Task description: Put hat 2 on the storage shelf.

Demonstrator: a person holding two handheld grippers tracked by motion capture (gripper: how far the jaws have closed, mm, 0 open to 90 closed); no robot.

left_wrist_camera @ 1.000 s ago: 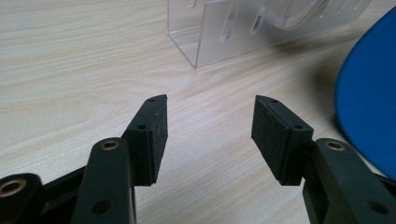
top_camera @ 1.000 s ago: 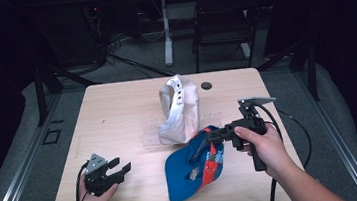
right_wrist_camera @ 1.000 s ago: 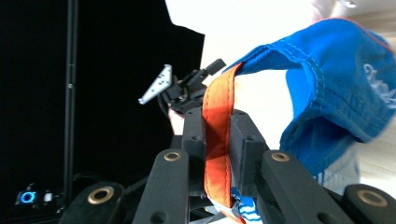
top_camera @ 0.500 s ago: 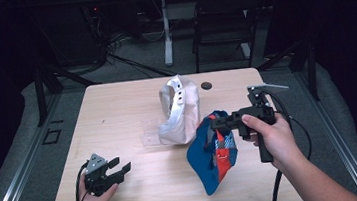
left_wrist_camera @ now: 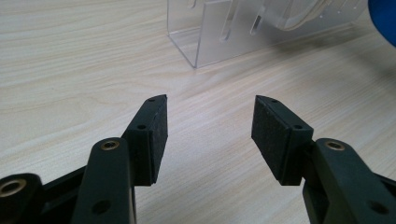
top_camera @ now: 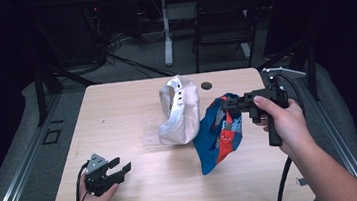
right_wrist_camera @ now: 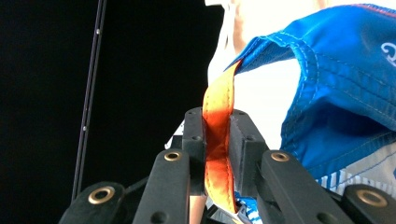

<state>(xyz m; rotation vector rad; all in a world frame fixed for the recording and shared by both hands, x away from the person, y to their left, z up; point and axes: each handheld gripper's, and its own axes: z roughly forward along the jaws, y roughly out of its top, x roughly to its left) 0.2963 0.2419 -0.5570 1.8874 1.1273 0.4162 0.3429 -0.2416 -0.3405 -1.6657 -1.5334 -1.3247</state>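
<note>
Hanging from the right gripper [top_camera: 227, 106], the blue cap [top_camera: 217, 139] dangles above the tabletop [top_camera: 126, 98], its lower edge near the wood, just beside the white cap [top_camera: 180, 111] on a clear stand [left_wrist_camera: 219, 32]. The jaws are clamped on the cap's orange strap [right_wrist_camera: 218, 140]. The left gripper [top_camera: 116, 171] rests low at the near left corner, its 2 jaws apart around nothing.

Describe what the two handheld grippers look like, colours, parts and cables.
Both are black. The left gripper carries a grey three-cornered plate and a black cable. Its jaws have brass-coloured rivets and flat dark pads. The right gripper has a pistol-style handle, a grey plate and a black cable.
</note>
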